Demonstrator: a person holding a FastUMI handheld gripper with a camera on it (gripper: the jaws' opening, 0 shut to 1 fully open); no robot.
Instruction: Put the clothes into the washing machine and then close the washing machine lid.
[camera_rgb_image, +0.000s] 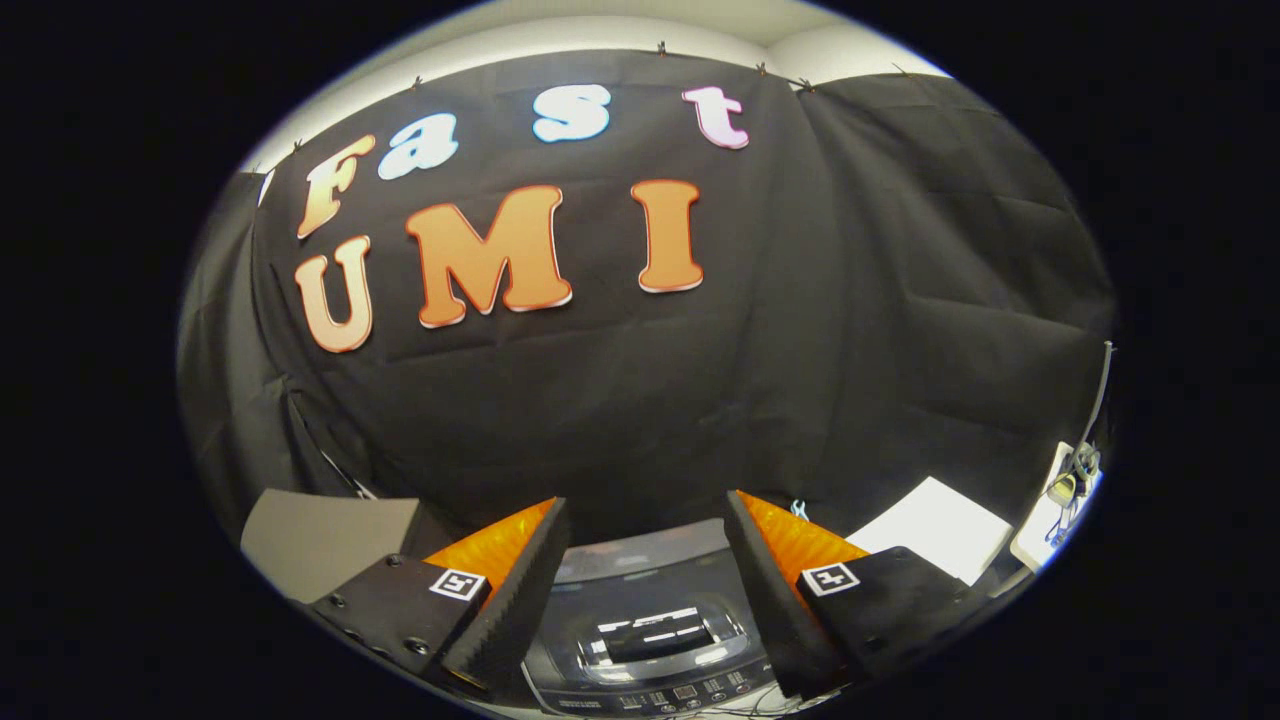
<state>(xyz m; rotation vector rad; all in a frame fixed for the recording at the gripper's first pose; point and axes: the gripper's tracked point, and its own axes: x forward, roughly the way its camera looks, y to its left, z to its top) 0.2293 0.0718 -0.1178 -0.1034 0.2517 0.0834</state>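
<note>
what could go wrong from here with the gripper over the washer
The gripper is open and holds nothing, so the clothes are not yet picked up. The washing machine between the fingers seems to have its lid down, so clothes may have no way in. The control panel lies just below; a low pass could press buttons.

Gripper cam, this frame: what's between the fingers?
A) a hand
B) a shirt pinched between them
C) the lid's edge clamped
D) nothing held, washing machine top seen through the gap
D: the gripper is open, fingers spread apart and holding nothing; the washing machine sits below and beyond them, its top and control panel showing in the gap.
</note>
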